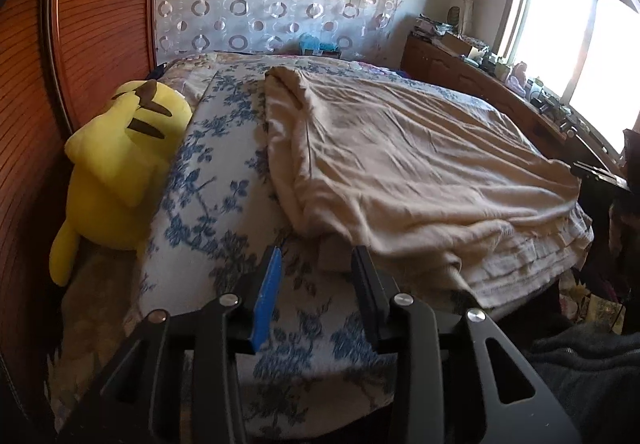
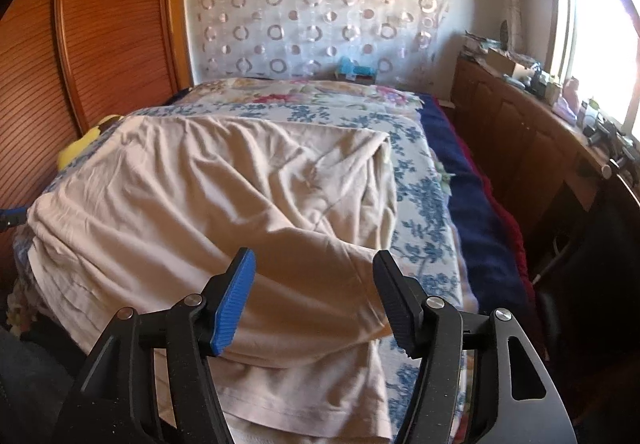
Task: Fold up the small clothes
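A beige garment [image 1: 420,172] lies spread and wrinkled on the blue-flowered bedspread [image 1: 224,164]; it also shows in the right wrist view [image 2: 224,196], with a folded layer near the front edge. My left gripper [image 1: 316,264] is open and empty, over the bedspread at the garment's near left corner. My right gripper [image 2: 312,268] is open and empty, just above the garment's near right part. The left gripper's tip [image 2: 12,216] peeks in at the far left of the right wrist view.
A yellow plush toy [image 1: 120,164] lies at the bed's left side against a wooden wardrobe [image 1: 80,24]. A cluttered wooden cabinet [image 2: 520,132] runs along the window on the right. A dark blue blanket [image 2: 476,212] lines the bed's right edge.
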A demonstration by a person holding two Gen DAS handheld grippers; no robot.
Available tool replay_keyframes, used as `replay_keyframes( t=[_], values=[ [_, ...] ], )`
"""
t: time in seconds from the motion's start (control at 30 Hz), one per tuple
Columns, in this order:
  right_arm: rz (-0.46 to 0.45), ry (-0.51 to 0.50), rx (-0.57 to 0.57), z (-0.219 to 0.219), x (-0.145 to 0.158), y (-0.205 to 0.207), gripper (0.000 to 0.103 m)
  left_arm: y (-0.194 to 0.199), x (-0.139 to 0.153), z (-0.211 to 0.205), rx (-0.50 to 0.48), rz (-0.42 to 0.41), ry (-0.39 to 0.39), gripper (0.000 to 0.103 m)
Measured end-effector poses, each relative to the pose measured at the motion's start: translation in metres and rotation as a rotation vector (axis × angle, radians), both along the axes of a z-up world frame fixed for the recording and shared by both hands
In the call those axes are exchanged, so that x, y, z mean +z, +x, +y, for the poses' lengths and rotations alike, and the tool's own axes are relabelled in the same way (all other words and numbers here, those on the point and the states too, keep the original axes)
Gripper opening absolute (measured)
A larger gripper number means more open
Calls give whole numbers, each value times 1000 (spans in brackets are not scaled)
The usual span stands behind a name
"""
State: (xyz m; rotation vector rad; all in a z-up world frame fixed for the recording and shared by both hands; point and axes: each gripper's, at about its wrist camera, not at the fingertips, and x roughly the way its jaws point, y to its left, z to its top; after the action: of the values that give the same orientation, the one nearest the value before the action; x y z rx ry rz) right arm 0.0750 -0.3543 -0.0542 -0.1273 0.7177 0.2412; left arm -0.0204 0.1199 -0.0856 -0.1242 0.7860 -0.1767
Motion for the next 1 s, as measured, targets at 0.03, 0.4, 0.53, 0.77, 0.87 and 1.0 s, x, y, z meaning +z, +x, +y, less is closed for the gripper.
replay_keyframes(
  t=[0.03, 0.4, 0.53, 0.77, 0.87, 1.0],
  values=[
    [5, 5, 2, 2, -2, 2, 63, -1, -2, -1, -5, 5, -2, 35],
    [41, 39, 46, 26, -19, 16, 63, 17, -21, -7, -36, 41, -121, 20],
    [44, 38, 56, 29, -20, 17, 63, 8, -16, -8, -51, 8, -114, 0],
    [48, 52, 51, 27, -22, 16, 63, -20, 11, 11, 5, -40, -67, 0],
    [48, 58, 49, 26, -23, 14, 63, -24, 14, 19, 35, -25, -41, 0],
    [48, 59, 51, 26, -23, 14, 63, -17, 12, 22, 41, -21, -31, 20]
  ],
)
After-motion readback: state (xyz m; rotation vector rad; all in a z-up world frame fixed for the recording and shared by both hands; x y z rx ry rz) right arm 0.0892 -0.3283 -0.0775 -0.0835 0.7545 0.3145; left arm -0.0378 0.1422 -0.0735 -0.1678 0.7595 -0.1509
